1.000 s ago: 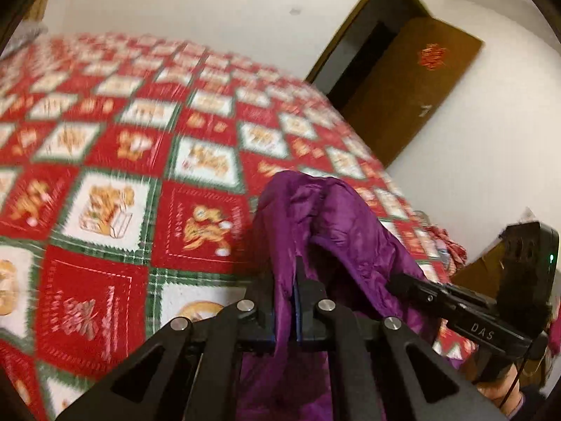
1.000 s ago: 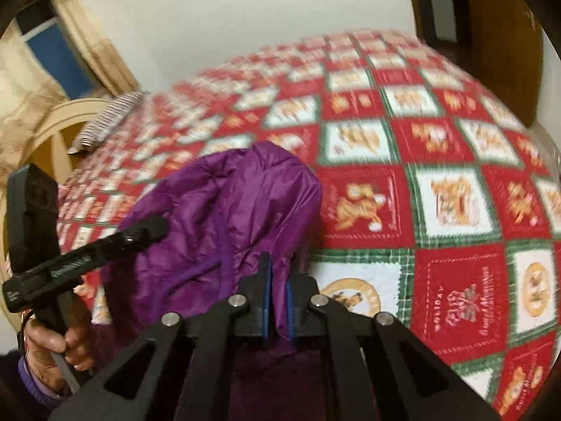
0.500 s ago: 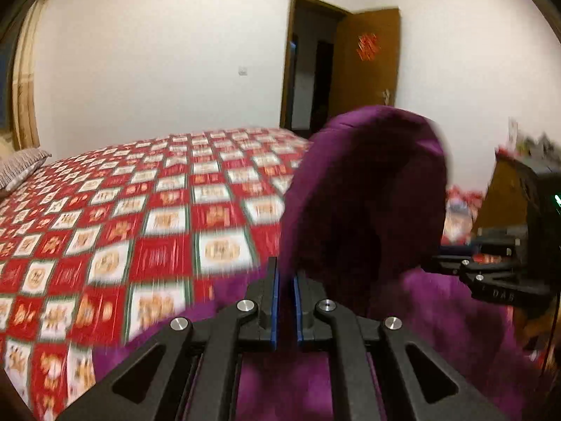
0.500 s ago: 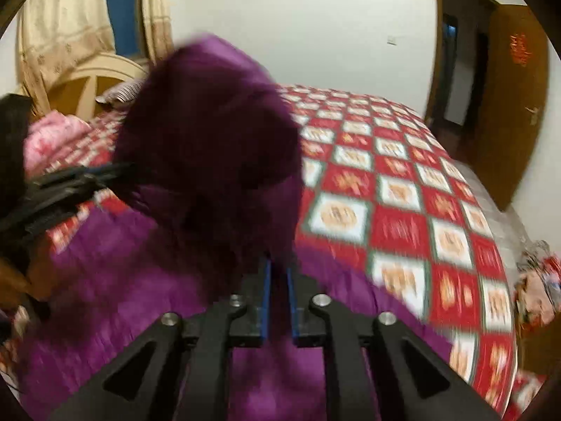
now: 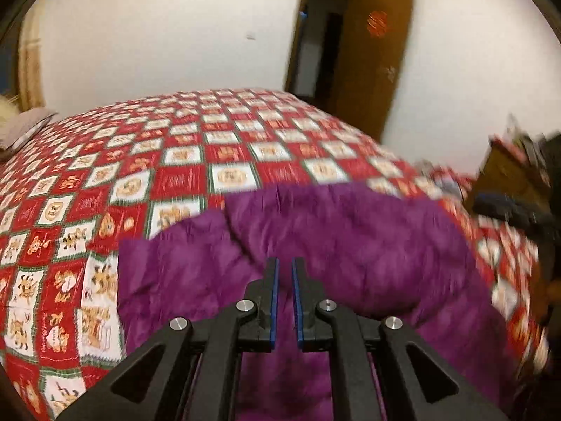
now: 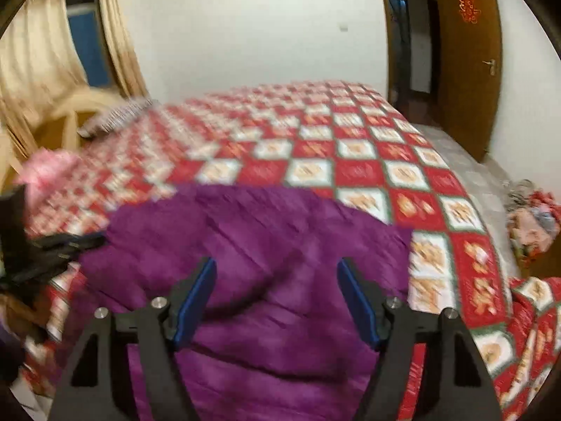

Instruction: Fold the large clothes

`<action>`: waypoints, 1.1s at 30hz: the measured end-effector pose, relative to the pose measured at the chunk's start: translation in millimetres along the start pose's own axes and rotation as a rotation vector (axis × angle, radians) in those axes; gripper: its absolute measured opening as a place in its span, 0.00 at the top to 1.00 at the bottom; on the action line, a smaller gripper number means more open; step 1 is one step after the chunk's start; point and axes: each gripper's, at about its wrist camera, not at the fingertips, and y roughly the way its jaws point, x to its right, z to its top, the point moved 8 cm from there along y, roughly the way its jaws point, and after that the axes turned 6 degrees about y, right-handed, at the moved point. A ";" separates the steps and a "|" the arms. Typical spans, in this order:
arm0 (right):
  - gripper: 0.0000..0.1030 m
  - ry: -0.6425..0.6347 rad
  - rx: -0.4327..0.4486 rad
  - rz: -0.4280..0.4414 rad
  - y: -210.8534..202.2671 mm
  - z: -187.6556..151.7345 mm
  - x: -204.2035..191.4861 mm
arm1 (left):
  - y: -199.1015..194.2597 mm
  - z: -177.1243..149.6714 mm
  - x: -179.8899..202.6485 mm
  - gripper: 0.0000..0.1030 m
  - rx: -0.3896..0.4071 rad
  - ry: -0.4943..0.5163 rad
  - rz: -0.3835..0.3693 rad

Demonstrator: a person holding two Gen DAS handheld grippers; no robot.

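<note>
A large purple padded jacket (image 5: 333, 245) lies spread on the near part of the bed; it also shows in the right wrist view (image 6: 252, 245). My left gripper (image 5: 284, 266) hovers above the jacket's near edge, its jaws a narrow gap apart with nothing between them. My right gripper (image 6: 277, 273) is wide open and empty above the jacket. The right gripper shows blurred at the right edge of the left wrist view (image 5: 515, 210), and the left gripper at the left edge of the right wrist view (image 6: 52, 249).
The bed carries a red, white and green patchwork quilt (image 5: 175, 161). A striped pillow (image 6: 115, 115) and a pink garment (image 6: 45, 172) lie at the headboard side. A brown door (image 6: 466, 56) stands open at the back right. A clothes pile (image 6: 533, 217) lies on the floor.
Both grippers held the jacket up, swung it out over the bed and let go. The jacket now lies flat on the quilt. The right jaws opened wide, the left only slightly.
</note>
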 end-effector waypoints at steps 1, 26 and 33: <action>0.28 0.005 0.008 0.007 4.1 5.4 -9.2 | 5.5 7.7 4.8 0.94 0.009 -0.012 0.014; 0.32 0.063 -0.191 -0.035 70.6 -79.7 -25.6 | 33.9 -48.3 26.4 0.94 -0.121 -0.106 -0.005; 0.16 0.048 -0.060 -0.008 -70.9 -94.4 -19.5 | -86.2 -78.7 6.0 0.89 -0.016 -0.121 -0.023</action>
